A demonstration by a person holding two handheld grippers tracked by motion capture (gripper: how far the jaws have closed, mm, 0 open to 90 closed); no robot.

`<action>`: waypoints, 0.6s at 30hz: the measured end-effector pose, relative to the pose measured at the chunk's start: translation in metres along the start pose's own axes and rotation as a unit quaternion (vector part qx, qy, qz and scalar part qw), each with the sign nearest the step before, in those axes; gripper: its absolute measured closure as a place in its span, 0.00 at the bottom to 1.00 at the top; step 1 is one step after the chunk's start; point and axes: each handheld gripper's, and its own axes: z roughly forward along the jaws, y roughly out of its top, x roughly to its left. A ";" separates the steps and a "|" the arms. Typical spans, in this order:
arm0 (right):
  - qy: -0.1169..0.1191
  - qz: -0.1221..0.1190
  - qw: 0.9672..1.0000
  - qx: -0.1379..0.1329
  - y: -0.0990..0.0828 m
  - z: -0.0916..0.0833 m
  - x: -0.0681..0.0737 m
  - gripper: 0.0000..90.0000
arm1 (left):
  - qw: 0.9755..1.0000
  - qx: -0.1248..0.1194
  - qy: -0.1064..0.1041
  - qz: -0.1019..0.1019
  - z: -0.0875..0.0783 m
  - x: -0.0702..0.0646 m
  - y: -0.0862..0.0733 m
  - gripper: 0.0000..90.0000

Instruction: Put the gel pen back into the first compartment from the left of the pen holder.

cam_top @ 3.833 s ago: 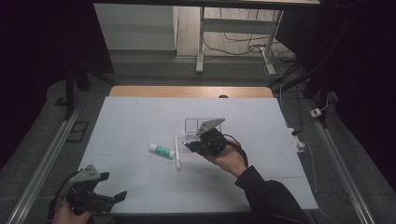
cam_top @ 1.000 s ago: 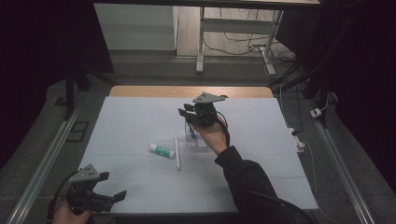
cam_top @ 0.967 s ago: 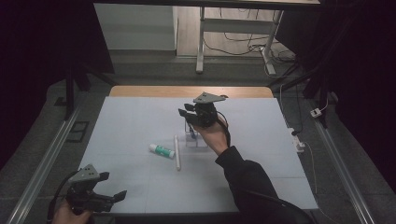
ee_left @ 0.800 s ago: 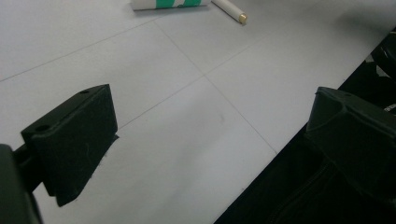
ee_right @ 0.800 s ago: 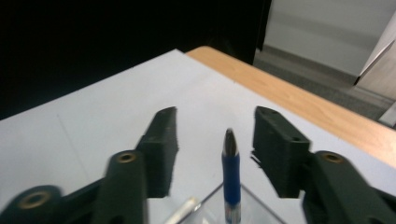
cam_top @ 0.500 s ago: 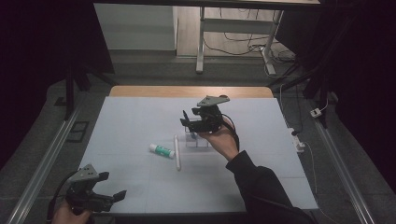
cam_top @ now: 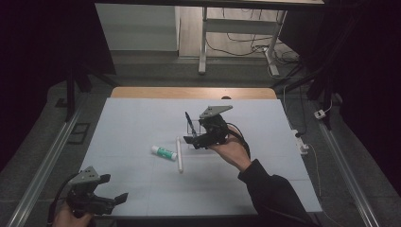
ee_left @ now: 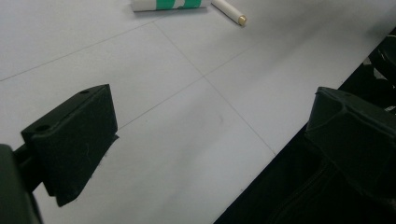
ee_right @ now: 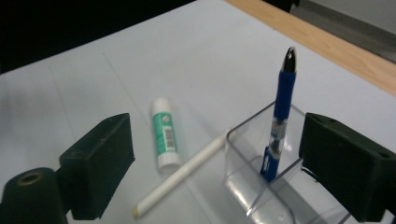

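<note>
Both jaws of your right gripper (ee_right: 219,163) stand spread with nothing between them; they have just been opening, and the blue pen (ee_right: 279,116) they let go of now stands tilted in the clear plastic holder (ee_right: 261,186), tip end up, leaning against the rim. In the high view the right gripper (cam_top: 195,138) hangs just beside that holder (cam_top: 197,137) near the middle of the pale table sheet (cam_top: 142,118), with the pen (cam_top: 189,124) poking up out of it. So the drop-off looks done and you are clearing away.

Just left of the holder lie the white pen (cam_top: 179,154) and the green-and-white glue stick (cam_top: 163,152), flat on the sheet and close together. Either seems the likely next pick: swing over, come down with the jaws straddling the barrel across its length, and close gently, since a round barrel may roll.

Your left gripper (cam_top: 111,198) rests at the near left corner, jaws parted and empty over bare sheet.
</note>
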 end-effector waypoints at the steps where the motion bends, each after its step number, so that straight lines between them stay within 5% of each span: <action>1: 0.001 0.001 1.000 0.001 -0.001 -0.001 0.001 0.08 | 1.000 0.000 0.000 0.000 0.000 0.000 0.000 0.02; 18: 0.024 -0.011 1.000 0.016 -0.025 -0.014 0.025 0.00 | 1.000 -0.003 -0.001 0.001 -0.001 0.000 0.000 0.02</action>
